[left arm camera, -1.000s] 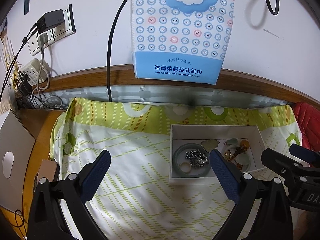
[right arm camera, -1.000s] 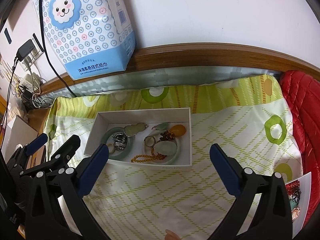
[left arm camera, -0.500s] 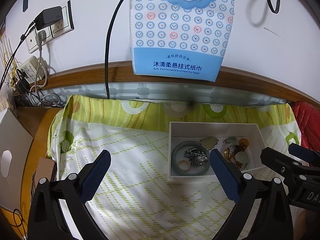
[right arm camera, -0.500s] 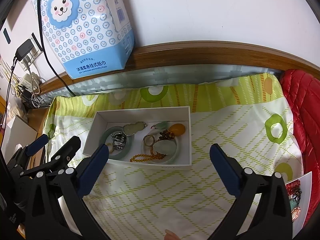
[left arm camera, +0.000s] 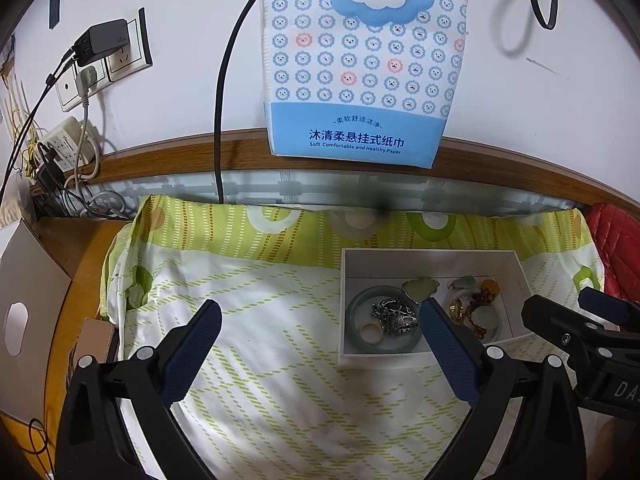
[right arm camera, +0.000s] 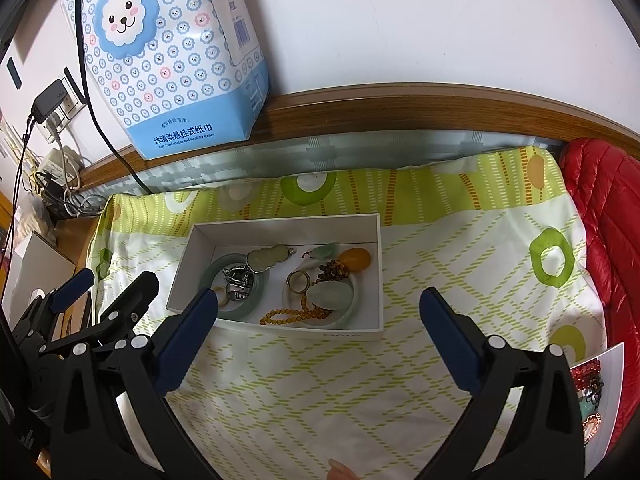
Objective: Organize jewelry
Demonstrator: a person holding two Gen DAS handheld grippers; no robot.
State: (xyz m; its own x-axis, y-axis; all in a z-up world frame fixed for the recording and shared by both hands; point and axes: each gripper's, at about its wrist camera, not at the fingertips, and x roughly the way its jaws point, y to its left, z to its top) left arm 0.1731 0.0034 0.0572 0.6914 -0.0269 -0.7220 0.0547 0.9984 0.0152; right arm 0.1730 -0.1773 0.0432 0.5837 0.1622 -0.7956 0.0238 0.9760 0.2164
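A white open box (right arm camera: 382,264) lies on the green patterned cloth (right arm camera: 460,264) and holds jewelry: a green jade bangle (right arm camera: 208,272), a silver piece (right arm camera: 240,280), a pale jade pendant (right arm camera: 268,258), an amber bead string (right arm camera: 296,314), a ring (right arm camera: 298,280) and an amber stone (right arm camera: 354,258). The box also shows in the left wrist view (left arm camera: 516,264). My right gripper (right arm camera: 318,312) is open and empty, just in front of the box. My left gripper (left arm camera: 320,324) is open and empty, left of the box; its right finger (left arm camera: 448,344) overlaps the box.
A blue tissue pack (left arm camera: 360,60) hangs on the wall above a wooden ledge (left arm camera: 160,160). A black cable (left arm camera: 220,100) hangs down. Sockets and a power strip (left arm camera: 64,140) are at the left. A red quilted item (right arm camera: 600,220) lies at the right. A second tray with jewelry (right arm camera: 596,392) sits at the lower right.
Both views have shifted slightly; the box sits a little lower and closer in the right wrist view. Both grippers stay open and empty.
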